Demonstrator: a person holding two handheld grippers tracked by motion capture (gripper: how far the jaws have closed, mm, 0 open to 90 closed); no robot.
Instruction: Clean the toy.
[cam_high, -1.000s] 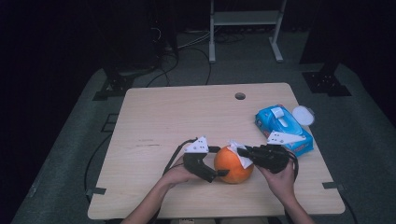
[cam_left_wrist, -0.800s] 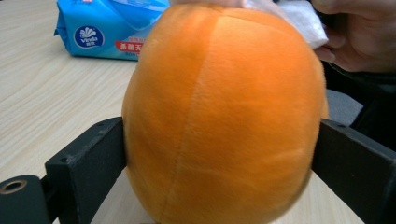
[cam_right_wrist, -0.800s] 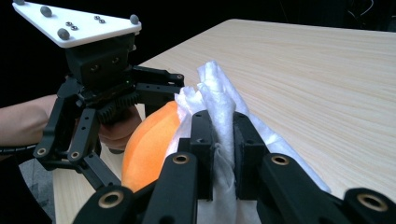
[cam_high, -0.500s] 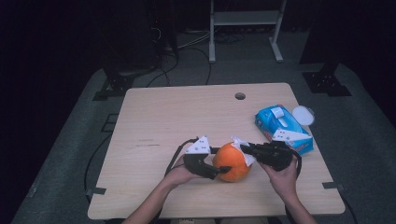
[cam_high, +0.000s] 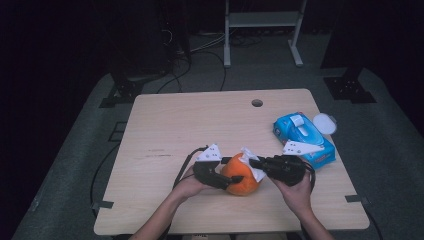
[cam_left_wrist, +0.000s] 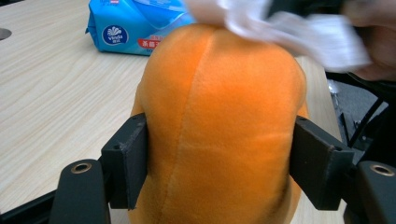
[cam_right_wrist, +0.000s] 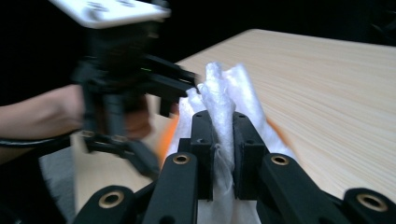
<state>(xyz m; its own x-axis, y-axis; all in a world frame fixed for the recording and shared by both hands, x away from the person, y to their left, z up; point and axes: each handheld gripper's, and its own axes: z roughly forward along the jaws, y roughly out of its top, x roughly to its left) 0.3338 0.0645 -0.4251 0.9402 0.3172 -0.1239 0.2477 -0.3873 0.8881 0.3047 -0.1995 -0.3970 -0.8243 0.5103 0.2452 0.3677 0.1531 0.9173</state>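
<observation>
An orange plush ball (cam_high: 240, 177) rests near the table's front edge. My left gripper (cam_high: 231, 172) is shut on it from the left; in the left gripper view the two black jaws press into the sides of the orange plush ball (cam_left_wrist: 219, 126). My right gripper (cam_high: 254, 164) comes in from the right, shut on a crumpled white tissue (cam_high: 248, 161) that lies against the top of the ball. The right gripper view shows the white tissue (cam_right_wrist: 219, 100) pinched between the jaws, with a sliver of the orange ball (cam_right_wrist: 166, 135) beneath it.
A blue pack of tissues (cam_high: 303, 137) lies at the right side of the wooden table (cam_high: 190, 125), with a white round lid (cam_high: 325, 122) beside it. A cable hole (cam_high: 257, 103) sits near the far edge. Cables trail off the left.
The right gripper has slid the tissue a little leftward across the top of the ball. The left gripper still clamps the ball in the same place.
</observation>
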